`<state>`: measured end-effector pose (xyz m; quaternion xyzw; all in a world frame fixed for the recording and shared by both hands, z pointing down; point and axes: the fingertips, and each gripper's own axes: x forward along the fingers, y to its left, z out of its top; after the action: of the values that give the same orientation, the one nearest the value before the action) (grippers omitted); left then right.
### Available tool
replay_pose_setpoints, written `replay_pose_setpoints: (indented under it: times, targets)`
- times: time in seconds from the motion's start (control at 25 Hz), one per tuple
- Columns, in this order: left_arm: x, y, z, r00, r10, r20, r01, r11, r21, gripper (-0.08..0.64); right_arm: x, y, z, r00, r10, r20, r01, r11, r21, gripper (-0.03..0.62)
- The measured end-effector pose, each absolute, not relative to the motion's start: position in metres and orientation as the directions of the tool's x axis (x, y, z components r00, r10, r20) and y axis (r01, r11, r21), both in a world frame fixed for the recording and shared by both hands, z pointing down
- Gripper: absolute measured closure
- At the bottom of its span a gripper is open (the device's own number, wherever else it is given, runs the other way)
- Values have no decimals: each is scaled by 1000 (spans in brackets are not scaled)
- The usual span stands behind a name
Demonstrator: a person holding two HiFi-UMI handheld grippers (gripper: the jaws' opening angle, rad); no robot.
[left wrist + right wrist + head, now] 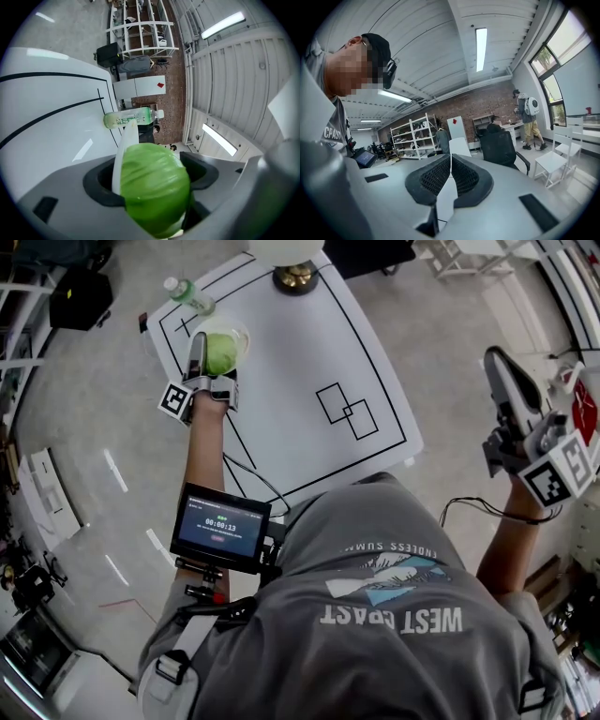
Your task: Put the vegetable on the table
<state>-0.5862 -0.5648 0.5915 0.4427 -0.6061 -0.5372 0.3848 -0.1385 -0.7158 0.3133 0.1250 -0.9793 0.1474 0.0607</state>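
Cabbage [154,187] is clamped in my left gripper [214,360] right at the white dish [242,334], bare table [300,352] lies just to its right, and my right gripper [450,161] hangs shut, empty, well off-table.

green vegetable [154,187], black-lined white table [291,362].

The place looks like a robotics lab or workshop in an industrial loft. It has a brick wall [487,101], open metal shelving [412,135] stacked with gear, a corrugated ceiling [426,47] with strip lights [480,42], a concrete floor [84,418], and a white table [281,381] marked with black lines.
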Motion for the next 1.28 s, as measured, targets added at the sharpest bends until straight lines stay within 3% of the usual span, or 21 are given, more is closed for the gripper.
replay_pose_setpoints:
  times: [0.28, 1.0, 1.28]
  targets:
    - [-596, -575, 659, -290, -951, 111, -122, 152, 981, 195, -138, -723, 335, -954, -231, 191, -276, 924, -265, 583]
    - [-587, -581, 694, -183, -939, 291, -260, 332, 907, 195, -128, -714, 333, -940, -253, 229, -313, 907, -283, 583]
    - [-587, -584, 691, -171, -938, 303, -321, 344, 882, 195, -132, -712, 334, -942, -241, 232, -303, 908, -288, 583]
